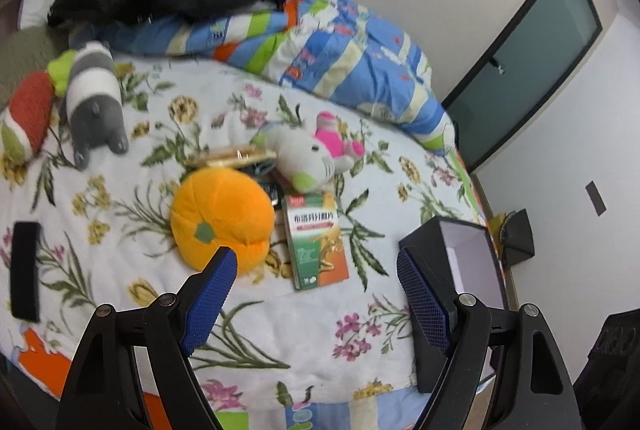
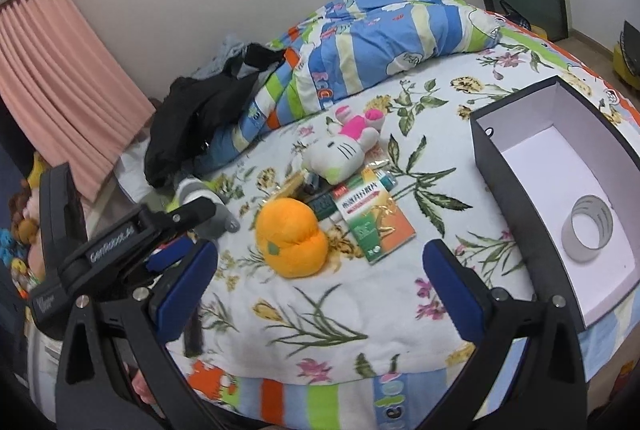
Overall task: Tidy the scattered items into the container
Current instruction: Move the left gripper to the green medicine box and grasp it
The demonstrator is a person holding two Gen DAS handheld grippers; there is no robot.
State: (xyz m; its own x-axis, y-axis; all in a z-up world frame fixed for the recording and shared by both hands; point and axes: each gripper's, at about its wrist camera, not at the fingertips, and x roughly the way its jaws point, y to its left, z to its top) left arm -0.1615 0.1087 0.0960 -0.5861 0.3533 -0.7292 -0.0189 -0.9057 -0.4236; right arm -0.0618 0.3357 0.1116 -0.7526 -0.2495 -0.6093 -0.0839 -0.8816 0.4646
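Bed [image 2: 360,310], floral cover: one orange plush [image 2: 292,242], one white cat plush [image 2: 336,153], one medicine box [image 2: 374,222]. One black container [image 2: 516,185], right, holding one tape roll [image 2: 588,234]. Left gripper [image 1: 316,294] and right gripper [image 2: 320,286]: angled downward above bed, jaws apart, empty.

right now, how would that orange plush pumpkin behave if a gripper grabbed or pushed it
The pumpkin looks soft and stuffed, with a crease between its lobes, so it would probably squash between the pads rather than resist. Plush is likely light for its bulk and not slippery. Being rounded, it may roll or wobble on the soft bedspread if pushed.
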